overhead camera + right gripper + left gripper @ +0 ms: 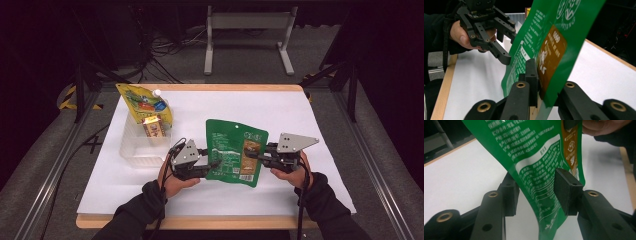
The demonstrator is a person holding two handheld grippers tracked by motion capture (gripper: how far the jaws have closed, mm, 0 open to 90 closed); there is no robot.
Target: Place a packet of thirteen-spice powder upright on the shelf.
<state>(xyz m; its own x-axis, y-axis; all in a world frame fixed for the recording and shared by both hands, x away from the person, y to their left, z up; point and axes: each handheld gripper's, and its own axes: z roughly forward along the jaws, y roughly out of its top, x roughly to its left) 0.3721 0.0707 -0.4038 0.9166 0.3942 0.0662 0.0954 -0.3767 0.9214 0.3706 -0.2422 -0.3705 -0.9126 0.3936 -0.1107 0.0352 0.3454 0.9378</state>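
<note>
Right gripper (536, 82) clamped on the green pouch (232, 150), held above the table (300, 110); left gripper (536, 192) jaws parted astride its other edge, not pinching; risk: single-sided grip may let the pouch swing or slip before left closes.

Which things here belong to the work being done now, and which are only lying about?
In use:
- green pouch
- left gripper, open around pouch
- right gripper, shut on pouch

Lying about:
- clear plastic bin
- yellow spouted pouch in bin
- small orange packet in bin
</note>
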